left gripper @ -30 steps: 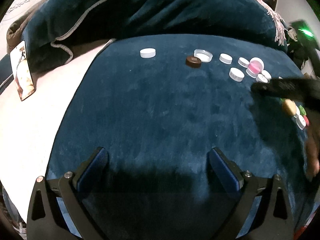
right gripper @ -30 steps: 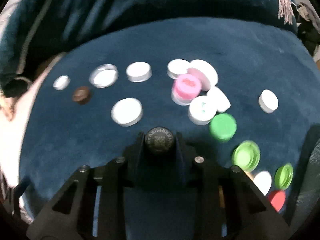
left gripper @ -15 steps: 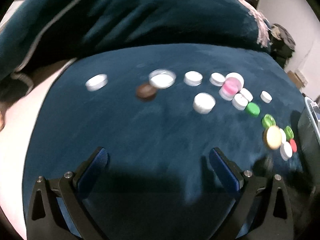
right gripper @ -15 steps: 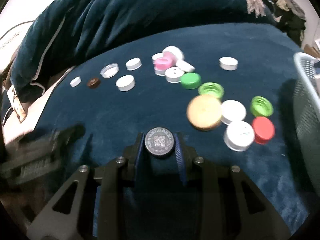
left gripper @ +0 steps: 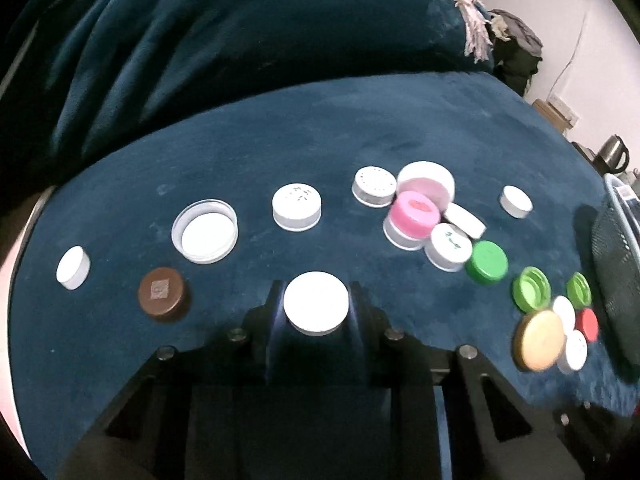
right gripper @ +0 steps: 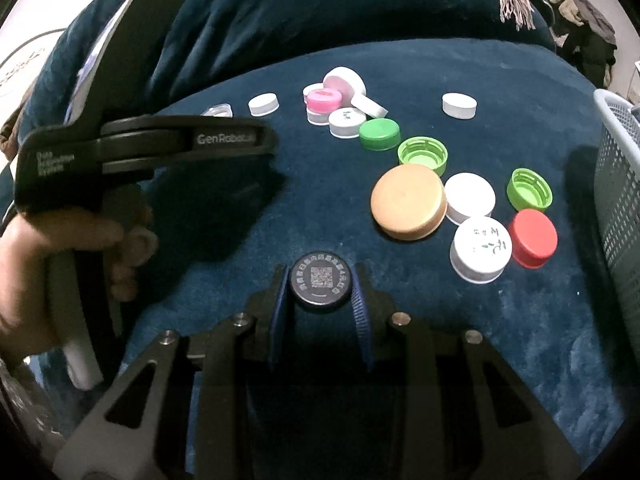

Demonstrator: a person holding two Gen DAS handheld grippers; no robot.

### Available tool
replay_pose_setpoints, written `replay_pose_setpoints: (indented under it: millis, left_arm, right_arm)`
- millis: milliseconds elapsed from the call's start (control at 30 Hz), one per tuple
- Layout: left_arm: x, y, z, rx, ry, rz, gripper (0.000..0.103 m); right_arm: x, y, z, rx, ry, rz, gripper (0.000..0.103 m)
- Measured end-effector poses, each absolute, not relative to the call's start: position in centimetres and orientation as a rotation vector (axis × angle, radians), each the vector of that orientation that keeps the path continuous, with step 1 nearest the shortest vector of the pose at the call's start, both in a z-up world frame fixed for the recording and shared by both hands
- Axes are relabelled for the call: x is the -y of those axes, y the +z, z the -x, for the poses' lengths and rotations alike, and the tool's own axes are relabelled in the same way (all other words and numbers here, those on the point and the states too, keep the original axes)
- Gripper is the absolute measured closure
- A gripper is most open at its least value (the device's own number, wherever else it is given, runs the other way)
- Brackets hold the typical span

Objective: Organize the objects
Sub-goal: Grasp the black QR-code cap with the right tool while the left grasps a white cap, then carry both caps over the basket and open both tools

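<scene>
Several bottle caps lie on a dark blue velvet surface [left gripper: 360,128]. My left gripper [left gripper: 316,308] is shut on a white cap [left gripper: 316,302]. A brown cap [left gripper: 163,294] and a small white cap [left gripper: 73,267] lie to its left, an upturned white lid [left gripper: 205,230] behind. A pink cap [left gripper: 416,214] sits in a white cluster to the right. My right gripper [right gripper: 321,292] is shut on a dark grey cap [right gripper: 320,280] with a printed code. A tan cap [right gripper: 408,202], green caps [right gripper: 423,154] and a red cap [right gripper: 534,238] lie ahead of it on the right.
A grey mesh basket [right gripper: 618,184] stands at the right edge; it also shows in the left wrist view [left gripper: 618,256]. The left gripper's body [right gripper: 148,144] and the hand holding it fill the left of the right wrist view. A rumpled blue blanket [left gripper: 240,32] rises behind.
My left gripper moved forward and right to the caps and closed on the white cap. My right gripper pulled back and right from the cluster, still holding the dark cap.
</scene>
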State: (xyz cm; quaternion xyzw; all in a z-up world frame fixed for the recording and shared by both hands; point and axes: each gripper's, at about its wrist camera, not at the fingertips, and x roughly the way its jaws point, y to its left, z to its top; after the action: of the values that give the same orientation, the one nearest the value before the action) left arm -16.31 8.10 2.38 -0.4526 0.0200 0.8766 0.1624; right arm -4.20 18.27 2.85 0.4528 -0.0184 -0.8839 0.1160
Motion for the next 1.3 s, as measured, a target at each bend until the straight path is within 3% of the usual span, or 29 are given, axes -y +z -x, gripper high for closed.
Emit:
replay_pose_setpoints:
  millis: [567,767,1300]
  left_arm:
    - [-4.4,4.6,-0.1,0.069,2.53,1.32,0.073]
    - [-6.1,9.0,-1.3,0.036,2.555,1.175,0.073]
    - [-22.8,18.9,0.6,-0.078,2.269,0.836,0.073]
  right_arm:
    - [-19.5,7.1,-0.9,0.227,-2.519,-1.336,0.073]
    - [-21.3,11.2,-3.4,0.226,-2.594,-1.212,0.072]
    - [-39.3,19.6,-5.3,0.644,-3.0,-0.979,0.072]
